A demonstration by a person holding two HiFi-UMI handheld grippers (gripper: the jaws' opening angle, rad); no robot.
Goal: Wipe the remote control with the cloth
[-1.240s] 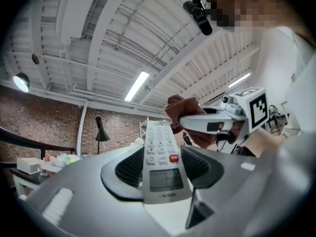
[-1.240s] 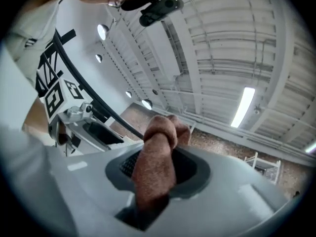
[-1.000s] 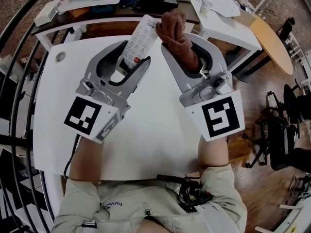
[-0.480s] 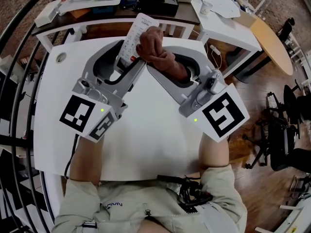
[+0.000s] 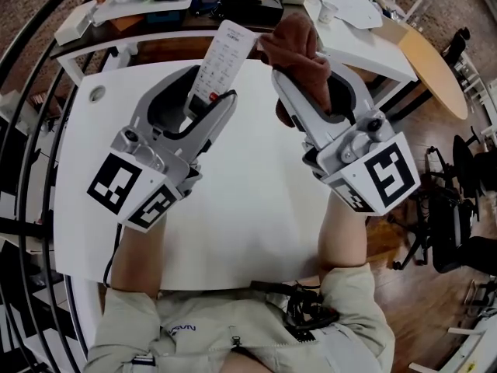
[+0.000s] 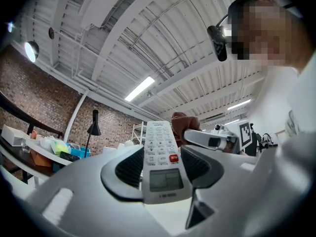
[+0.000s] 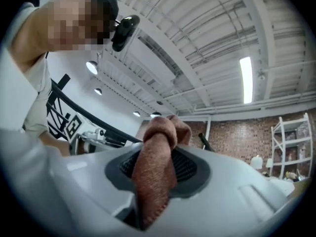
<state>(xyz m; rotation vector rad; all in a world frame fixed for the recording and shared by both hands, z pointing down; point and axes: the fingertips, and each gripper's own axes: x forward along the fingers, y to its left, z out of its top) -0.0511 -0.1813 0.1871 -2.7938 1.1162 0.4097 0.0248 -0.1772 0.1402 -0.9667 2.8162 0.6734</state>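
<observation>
Two grippers were held up in front of the person, each clamped on its own thing. The remote control point(image 5: 224, 53) was carried clear of the white table point(image 5: 256, 208). It was pinched near its display end between the jaws of the left gripper point(image 5: 208, 92), with its button face turned up toward the person. Its long axis was seen to run away from the person and to lean slightly to the right, so that most of its length stood free beyond the jaws.

The brown cloth point(image 5: 299, 53) was bunched and clenched between the jaws of the right gripper point(image 5: 309, 84), with a rounded wad pushed out past the jaw tips. That wad was placed just to the right of the remote control's far end. Whether the two were touching could not be told.

The right gripper was therefore judged the nearer to that free end. The coming stroke was judged to call for the wad to be brought leftward onto the button face. It would then need to be drawn along the long axis toward the clamped end, with the remote control held steady.
</observation>
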